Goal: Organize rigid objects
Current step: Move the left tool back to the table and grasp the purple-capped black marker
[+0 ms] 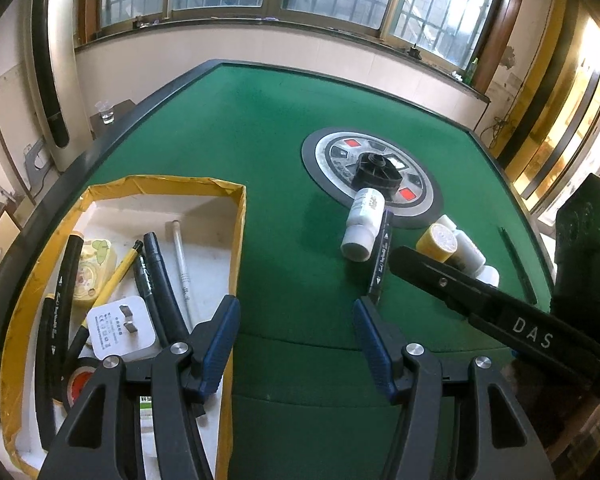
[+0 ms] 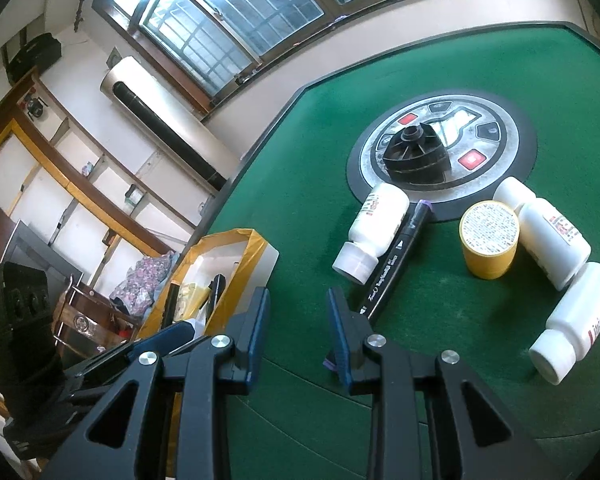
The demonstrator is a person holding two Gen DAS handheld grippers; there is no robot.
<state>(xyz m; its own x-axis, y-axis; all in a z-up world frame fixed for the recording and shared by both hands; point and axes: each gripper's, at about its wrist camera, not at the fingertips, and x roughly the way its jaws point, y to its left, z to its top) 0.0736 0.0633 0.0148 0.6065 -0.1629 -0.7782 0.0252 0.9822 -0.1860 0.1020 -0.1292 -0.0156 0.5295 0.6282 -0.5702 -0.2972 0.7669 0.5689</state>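
**Sorting desk clutter on a green felt table**

Hovering with jaws parted and nothing between them, the left gripper (image 1: 294,320) hangs over the felt of the table (image 1: 284,128) beside a white box (image 1: 236,240) edged in yellow tape. Inside the box lie black markers (image 1: 162,276), a yellow pencil (image 1: 118,276), a white plug (image 1: 122,330) and a yellow case (image 1: 90,272). To the right, a white bottle (image 2: 374,232) rests on its side against a black marker (image 2: 396,262), both at the rim of the round control panel (image 2: 516,184) set in the table. The right gripper (image 2: 298,314) hovers just short of that marker, its jaws narrowly apart and gripping nothing. Farther right stand a yellow tub (image 2: 489,240) and two more white bottles (image 2: 552,240), (image 2: 576,320) lying on their sides.
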